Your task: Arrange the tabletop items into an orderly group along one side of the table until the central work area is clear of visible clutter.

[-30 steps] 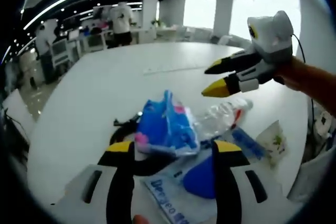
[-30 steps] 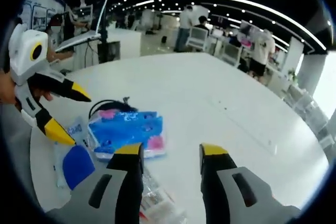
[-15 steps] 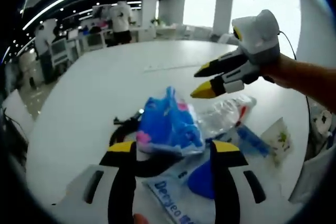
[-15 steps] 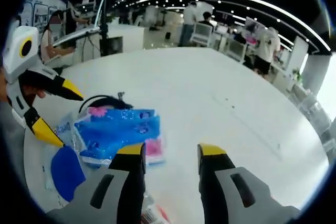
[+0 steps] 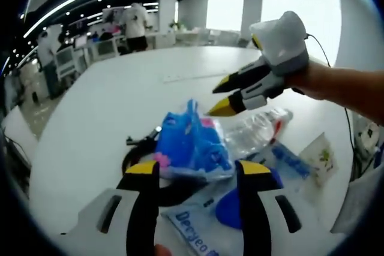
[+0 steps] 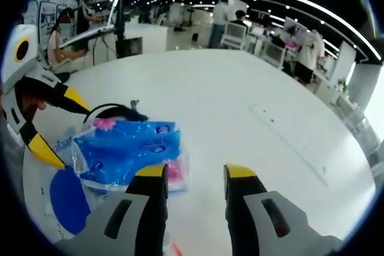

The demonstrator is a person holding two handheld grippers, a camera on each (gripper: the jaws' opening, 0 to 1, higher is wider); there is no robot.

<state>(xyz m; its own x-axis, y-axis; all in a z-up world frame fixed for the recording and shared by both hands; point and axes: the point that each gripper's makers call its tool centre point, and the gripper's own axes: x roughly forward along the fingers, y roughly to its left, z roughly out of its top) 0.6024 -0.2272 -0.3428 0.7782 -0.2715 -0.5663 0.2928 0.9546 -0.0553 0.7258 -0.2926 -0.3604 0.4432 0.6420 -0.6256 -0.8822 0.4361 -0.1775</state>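
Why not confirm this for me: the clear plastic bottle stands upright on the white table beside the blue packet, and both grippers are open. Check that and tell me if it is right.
One thing is wrong. The bottle lies on its side on the table, not upright; the left gripper view shows it. It is beside the blue packet, and the left gripper and right gripper are both open.
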